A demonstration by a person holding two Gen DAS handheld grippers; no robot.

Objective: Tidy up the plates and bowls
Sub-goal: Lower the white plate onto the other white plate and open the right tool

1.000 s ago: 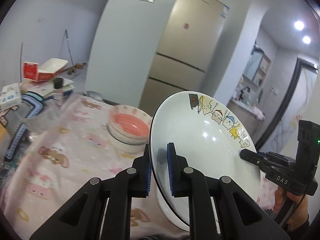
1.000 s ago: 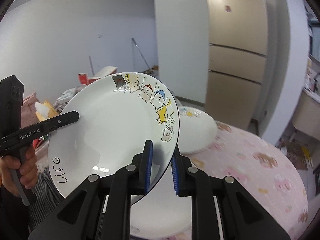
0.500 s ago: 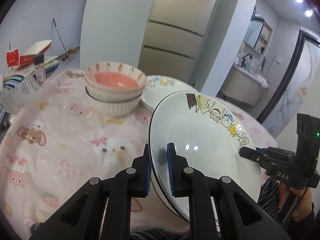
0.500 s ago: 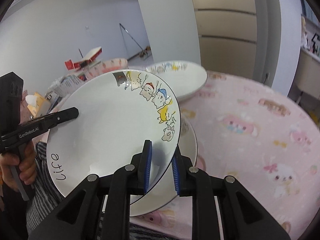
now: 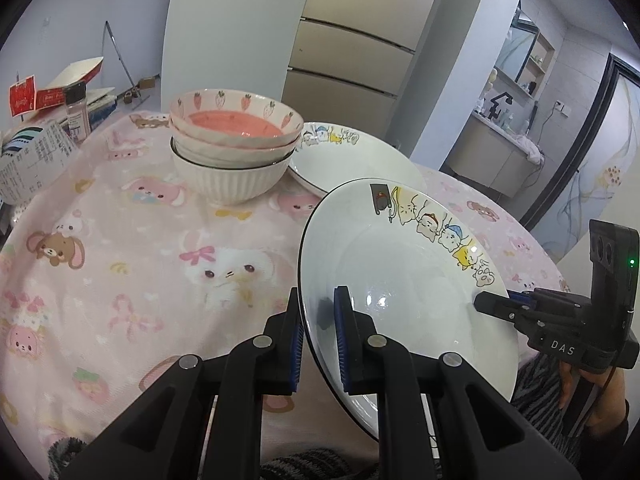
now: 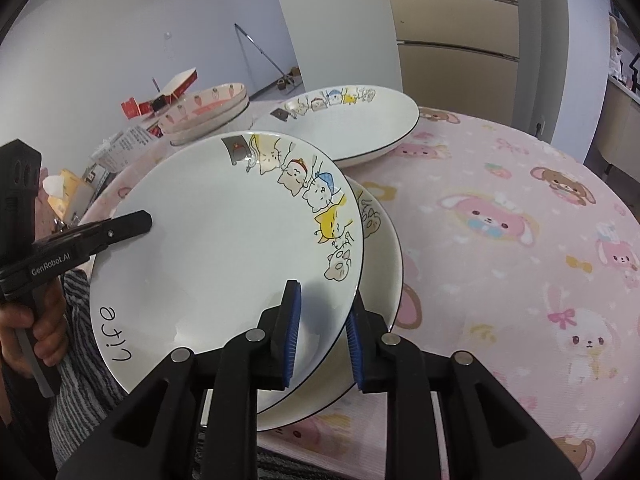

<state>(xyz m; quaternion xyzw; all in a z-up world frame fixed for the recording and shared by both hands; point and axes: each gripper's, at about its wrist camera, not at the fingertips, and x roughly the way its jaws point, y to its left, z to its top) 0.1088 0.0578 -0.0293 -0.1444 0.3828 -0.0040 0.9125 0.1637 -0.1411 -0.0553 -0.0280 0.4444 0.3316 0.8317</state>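
Pink cartoon tablecloth (image 5: 120, 216); spice jar (image 5: 76, 114); red boxes (image 5: 48, 96); probably fridge (image 5: 348, 40).

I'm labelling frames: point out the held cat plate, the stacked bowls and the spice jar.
held cat plate (image 6: 208, 248): right wrist view, its bare white centre.
stacked bowls (image 5: 234, 178): left wrist view, bottom bowl's ribbed wall.
spice jar (image 5: 77, 118): left wrist view, its body.

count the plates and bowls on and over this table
plates: 3 (held plate, plate under it, far plate)
bowls: 3, in one stack
total: 6
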